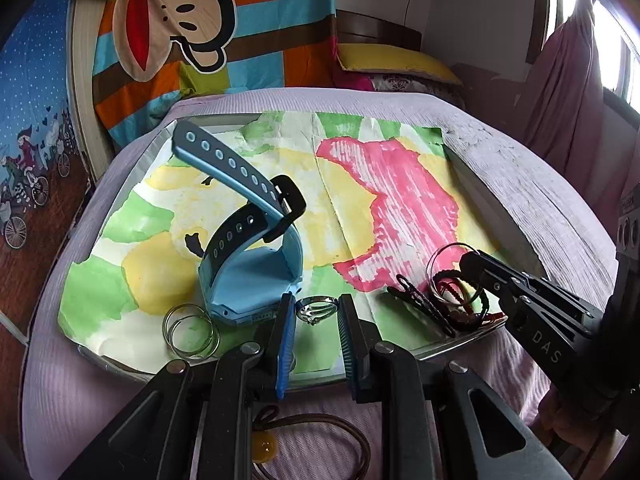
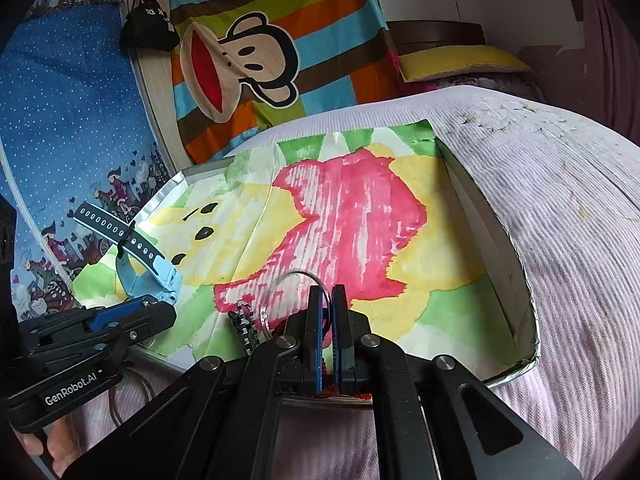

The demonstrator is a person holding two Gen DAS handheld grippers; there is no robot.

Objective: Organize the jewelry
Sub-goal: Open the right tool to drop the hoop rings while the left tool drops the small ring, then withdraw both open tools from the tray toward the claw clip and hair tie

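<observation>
Left gripper, jaws released, straddles the small, hard, slippery ring at lower centre, best pinched across its band; right gripper clenches a thin bangle.

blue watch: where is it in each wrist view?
Left wrist: blue watch left of centre on the tray, strap arching up, just beyond the left gripper.
Right wrist: far left edge of the tray, above the left gripper's body, small.
Shared landmark: the red patch of the painted paper, to the watch's right in both.
</observation>
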